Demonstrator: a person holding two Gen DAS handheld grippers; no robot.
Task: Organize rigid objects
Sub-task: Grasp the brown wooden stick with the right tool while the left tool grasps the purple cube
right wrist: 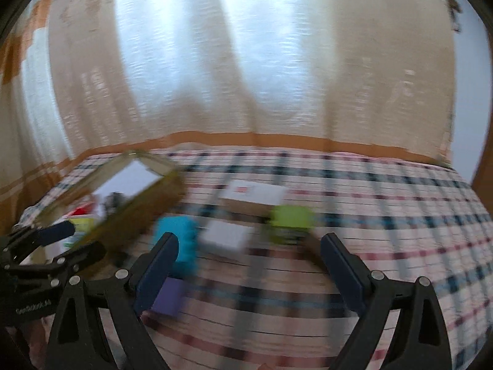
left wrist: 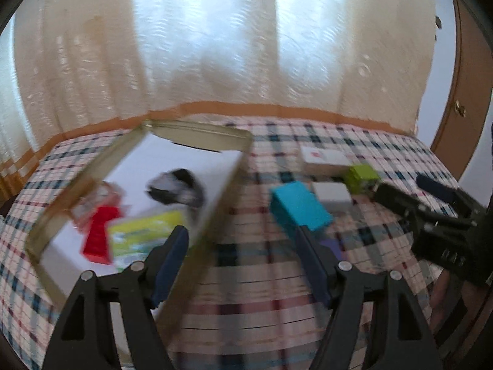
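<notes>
Teal block (left wrist: 300,206) sits on the checked tablecloth (left wrist: 262,283), just right of the metal tray (left wrist: 197,129), and both claws are over the table empty, everything smeared with blur! The left gripper (left wrist: 243,256) has its jaws apart, nothing between them but cloth and the tray's near wall; the right gripper (right wrist: 249,262) is spread wide too, framing a white box (right wrist: 226,236) and a lime green block (right wrist: 291,223) beyond its tips. Trouble I'd watch for: the left finger (left wrist: 171,259) hangs right over the tray wall, so a careless swing could knock the tray and shift the red piece (left wrist: 100,234) and yellow-green packet (left wrist: 144,234) inside it. With two grippers this near each other, a clash looks possible as well. The teal block lies flat, its long axis running from far-left to near-right in the left view, one end pointing toward the left gripper's right finger. A purple block (right wrist: 168,296) lies just beside it.
</notes>
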